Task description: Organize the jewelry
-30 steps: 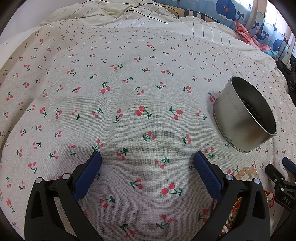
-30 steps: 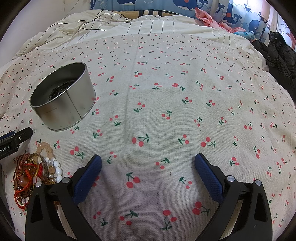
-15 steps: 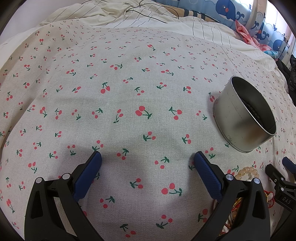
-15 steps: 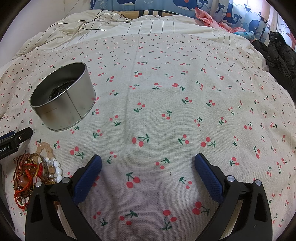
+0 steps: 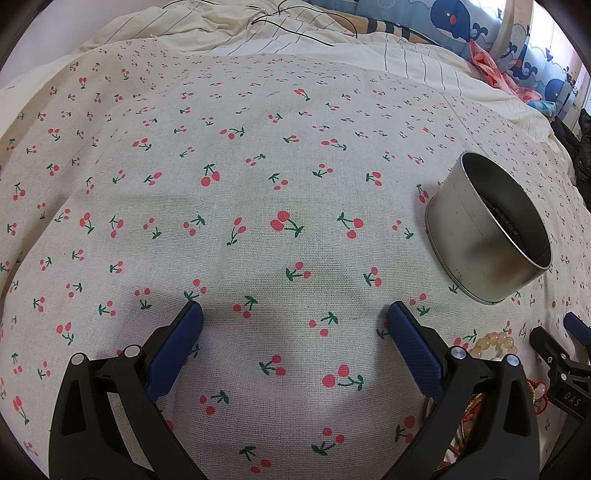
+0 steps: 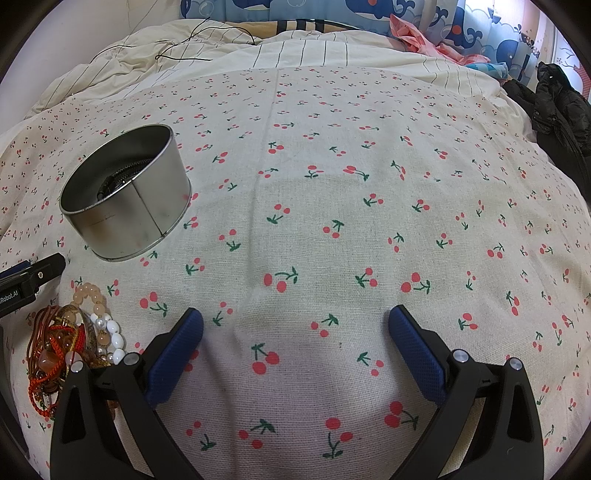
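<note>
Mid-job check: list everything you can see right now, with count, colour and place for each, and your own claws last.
Tin: one, silver, round and open-topped, on the cloth beyond the jewelry; something dark lies inside, too dim to identify.
Jewelry pile: one heap; peach and white bead bracelets, red and brown cords; near edge of the cloth, between the two claws.
Cherry-print cloth: one, cream with red cherries, covering the bed.
Striped bedding: cream, bunched behind the cloth.
Thin cord: black, lying on the bedding.
Whale-print fabric: blue, at the back.
Dark jacket: black, far right edge.
Left claw: open, empty, over the cloth.
Right claw: open, empty, over the cloth.
</note>
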